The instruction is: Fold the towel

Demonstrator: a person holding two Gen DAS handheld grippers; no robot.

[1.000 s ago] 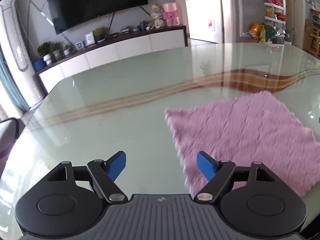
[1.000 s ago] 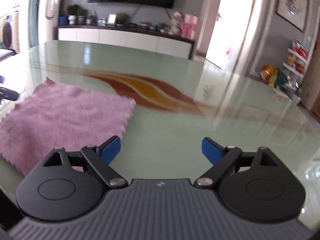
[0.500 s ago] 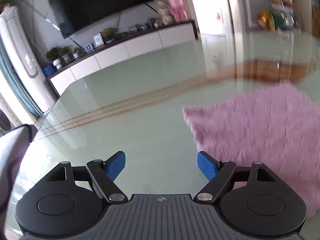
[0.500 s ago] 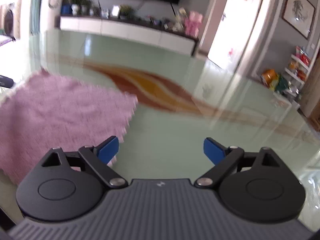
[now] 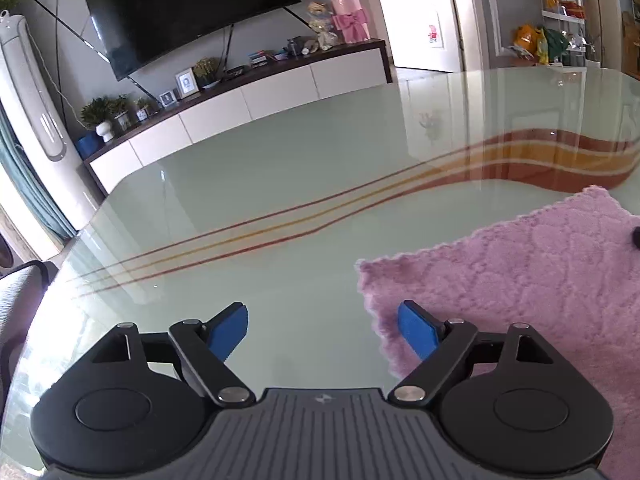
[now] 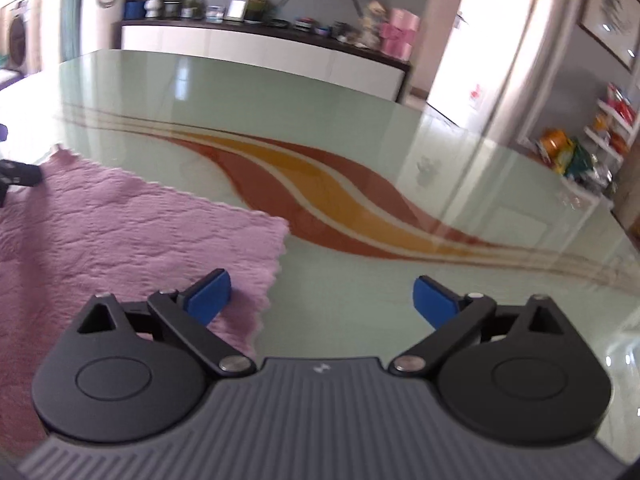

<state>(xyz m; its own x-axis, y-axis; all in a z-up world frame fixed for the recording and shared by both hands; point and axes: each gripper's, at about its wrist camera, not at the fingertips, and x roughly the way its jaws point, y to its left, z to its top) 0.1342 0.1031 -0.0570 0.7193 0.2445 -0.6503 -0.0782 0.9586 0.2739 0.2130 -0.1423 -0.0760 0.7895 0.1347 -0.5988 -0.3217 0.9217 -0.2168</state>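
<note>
Over glass table (image 5: pixel 280 184), both hand-held grippers angle down, right's jaws opening.

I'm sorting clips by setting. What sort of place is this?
Most likely a home living and dining room: a wall-mounted TV above a low white cabinet with plants and photo frames, and a glass table.

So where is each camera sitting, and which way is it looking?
Left wrist: sits on the left gripper, looking forward and down over the glass table toward the TV wall; its open blue fingers show, towel at right.
Right wrist: sits on the right gripper, jaws opening, towel at left.
Both share towel, table, TV cabinet.
</note>
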